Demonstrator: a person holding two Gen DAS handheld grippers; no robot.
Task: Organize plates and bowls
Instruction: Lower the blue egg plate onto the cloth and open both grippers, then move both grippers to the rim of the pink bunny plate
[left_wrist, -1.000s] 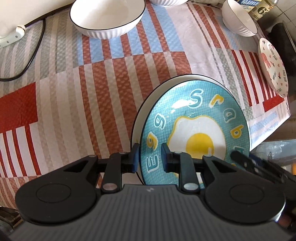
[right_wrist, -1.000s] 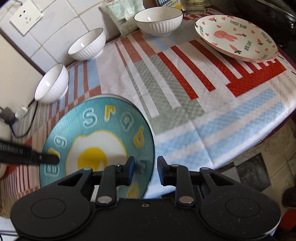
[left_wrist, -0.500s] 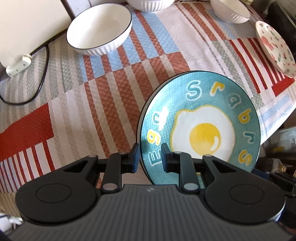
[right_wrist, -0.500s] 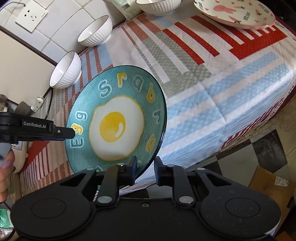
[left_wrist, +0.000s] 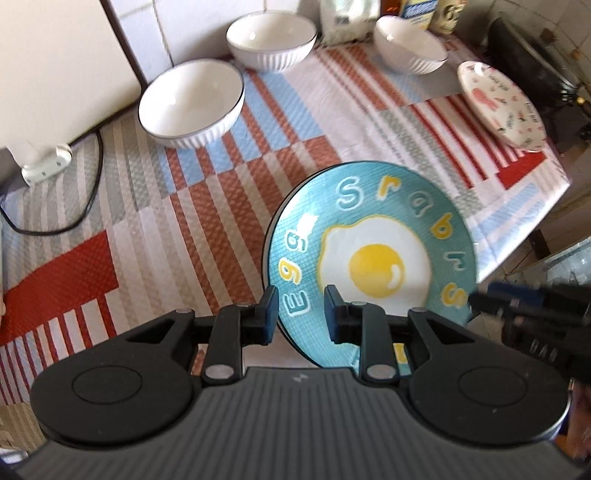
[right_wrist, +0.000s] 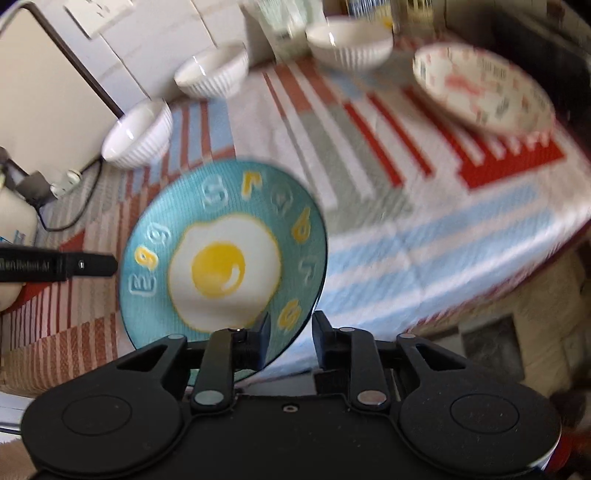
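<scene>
Left wrist view is showing the left claw (left_wrist: 300, 310), its jaws opening around the near rim of a teal fried-egg plate (left_wrist: 373, 258), which is hanging tilted above the striped table (left_wrist: 184, 221). Opposite, the right claw (right_wrist: 290, 332) is also opening around the plate's other rim. Whether the pads are pressing is unclear. A pink rabbit plate (left_wrist: 502, 105) is lying far right, nearer the right claw.
</scene>
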